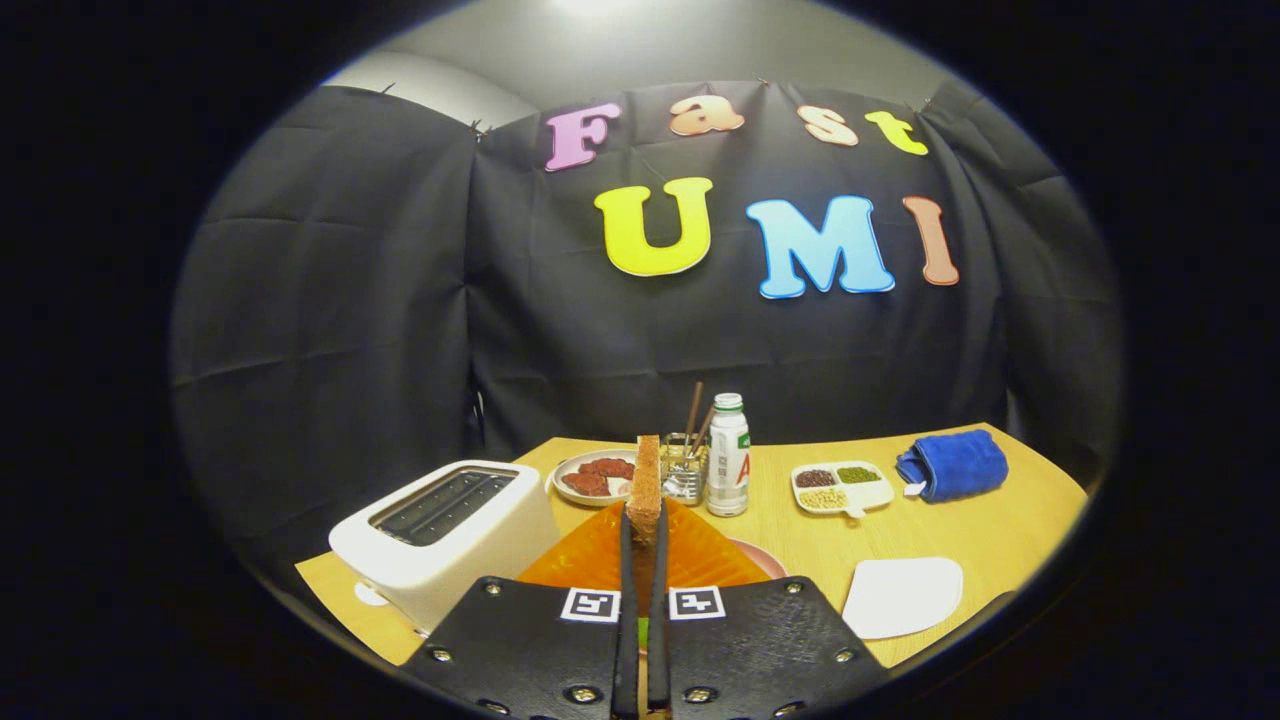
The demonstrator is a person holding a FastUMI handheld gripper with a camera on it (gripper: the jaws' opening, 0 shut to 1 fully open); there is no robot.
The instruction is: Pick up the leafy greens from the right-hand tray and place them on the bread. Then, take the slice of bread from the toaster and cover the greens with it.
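My gripper [642,535] is shut on a slice of bread [646,480], held upright and edge-on between the fingers. It hangs above an orange tray [590,560] that lies directly beneath the fingers. A small patch of green [643,632] shows low between the fingers; I cannot tell what lies under it. The white toaster [445,535] stands to the left of the fingers, and its slots look empty. To the right of the fingers lies a white tray [903,597] with nothing on it.
Beyond the fingers stand a plate of red meat slices [595,477], a metal holder with chopsticks [686,470] and a white bottle [728,455]. Farther right are a divided dish of beans [842,487] and a folded blue cloth [952,465]. A pink plate rim [765,557] peeks out beside the orange tray.
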